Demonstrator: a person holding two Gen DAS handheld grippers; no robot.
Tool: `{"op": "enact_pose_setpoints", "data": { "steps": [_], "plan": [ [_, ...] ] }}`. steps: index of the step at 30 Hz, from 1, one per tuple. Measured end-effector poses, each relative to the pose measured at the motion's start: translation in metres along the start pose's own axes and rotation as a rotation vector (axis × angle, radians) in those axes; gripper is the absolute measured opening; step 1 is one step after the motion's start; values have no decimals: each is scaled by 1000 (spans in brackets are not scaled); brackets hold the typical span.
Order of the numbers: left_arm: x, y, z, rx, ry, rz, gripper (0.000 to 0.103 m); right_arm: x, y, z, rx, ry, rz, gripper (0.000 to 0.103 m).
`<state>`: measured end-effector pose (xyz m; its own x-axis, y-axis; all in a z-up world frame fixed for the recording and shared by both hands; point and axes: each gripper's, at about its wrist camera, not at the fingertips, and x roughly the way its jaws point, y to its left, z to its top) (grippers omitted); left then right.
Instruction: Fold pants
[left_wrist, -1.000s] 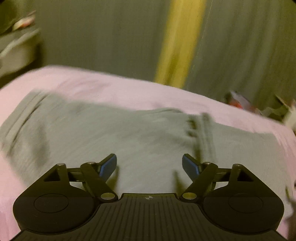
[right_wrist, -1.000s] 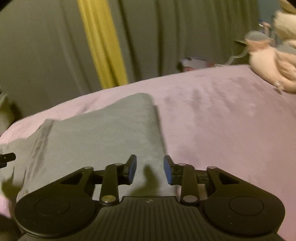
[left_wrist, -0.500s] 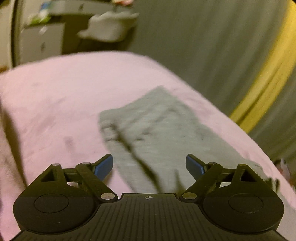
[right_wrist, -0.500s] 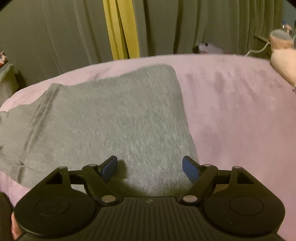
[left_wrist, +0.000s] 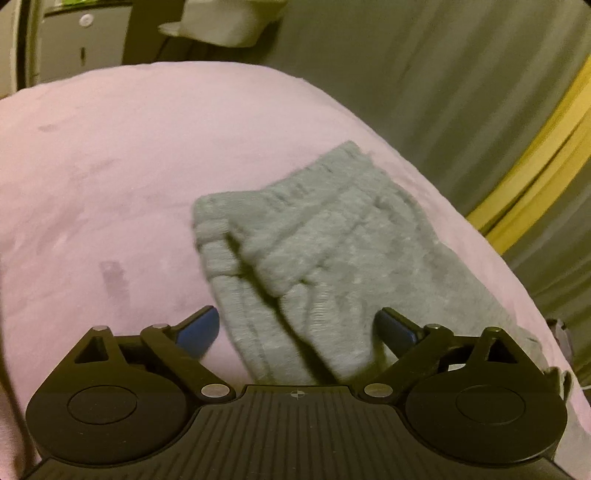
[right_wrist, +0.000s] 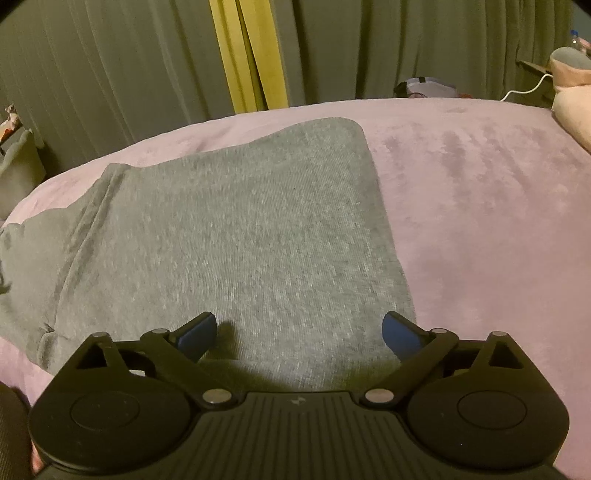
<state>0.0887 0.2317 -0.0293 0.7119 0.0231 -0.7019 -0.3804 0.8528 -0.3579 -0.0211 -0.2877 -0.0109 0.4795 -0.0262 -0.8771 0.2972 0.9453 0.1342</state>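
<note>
The grey knit pants (right_wrist: 229, 236) lie lengthwise on the pink bed (right_wrist: 480, 206), ahead of the spread, empty right gripper (right_wrist: 299, 330) and left gripper (left_wrist: 297, 328).

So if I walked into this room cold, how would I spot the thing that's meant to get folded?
Find the big bed with the pink blanket in front of the grey curtains. Lying flat on it is a pair of grey pants, the only grey cloth on the pink, with its ribbed end towards the left gripper's side.
</note>
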Motion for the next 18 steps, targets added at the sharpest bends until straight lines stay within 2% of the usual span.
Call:
{"op": "enact_pose_setpoints", "data": {
  "steps": [4, 10, 12, 18],
  "plan": [
    [12, -7, -2, 48, -10, 38, 97, 2, 2, 0, -7, 4, -4, 99],
    [18, -14, -2, 53, -30, 42, 97, 3, 1, 0, 6, 1, 1, 99],
    [14, -11, -2, 55, -41, 44, 92, 4, 2, 0, 6, 0, 0, 99],
    [11, 2, -2, -1, -67, -5, 64, 4, 1, 0, 7, 0, 1, 99]
  ]
}}
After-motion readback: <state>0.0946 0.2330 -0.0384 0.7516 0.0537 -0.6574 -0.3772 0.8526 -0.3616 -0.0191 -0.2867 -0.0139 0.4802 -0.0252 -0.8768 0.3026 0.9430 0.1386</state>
